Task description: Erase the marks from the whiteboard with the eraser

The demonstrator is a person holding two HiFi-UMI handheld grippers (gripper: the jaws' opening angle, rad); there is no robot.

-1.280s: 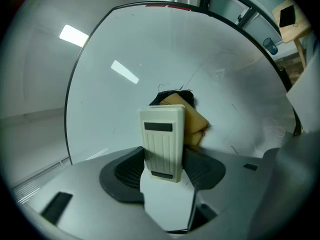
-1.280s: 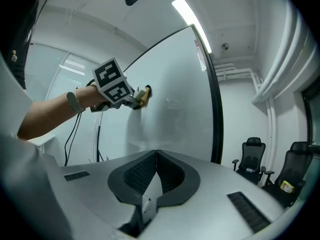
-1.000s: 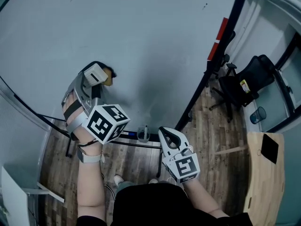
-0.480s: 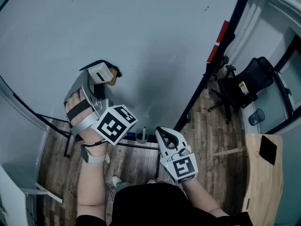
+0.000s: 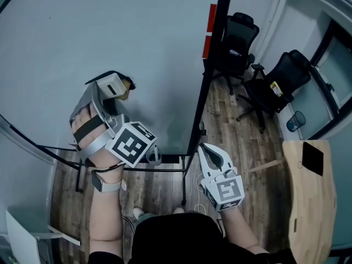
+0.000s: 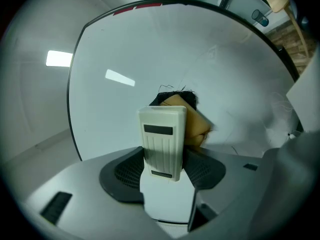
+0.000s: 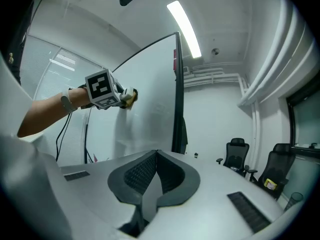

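While the left gripper (image 6: 162, 170) clamps the eraser (image 5: 113, 85) against the whiteboard (image 5: 143, 32), press its felt flat and sweep evenly; the right gripper (image 5: 205, 149), at 5 o'clock, hangs closed and empty.

Black office chairs (image 5: 273, 89) stand on wood floor (image 5: 253, 142) beside a wooden desk (image 5: 308, 213)

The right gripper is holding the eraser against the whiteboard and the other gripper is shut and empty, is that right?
No. It's the left gripper holding the eraser against the whiteboard, as the left gripper view shows; the right gripper is the one shut and empty.
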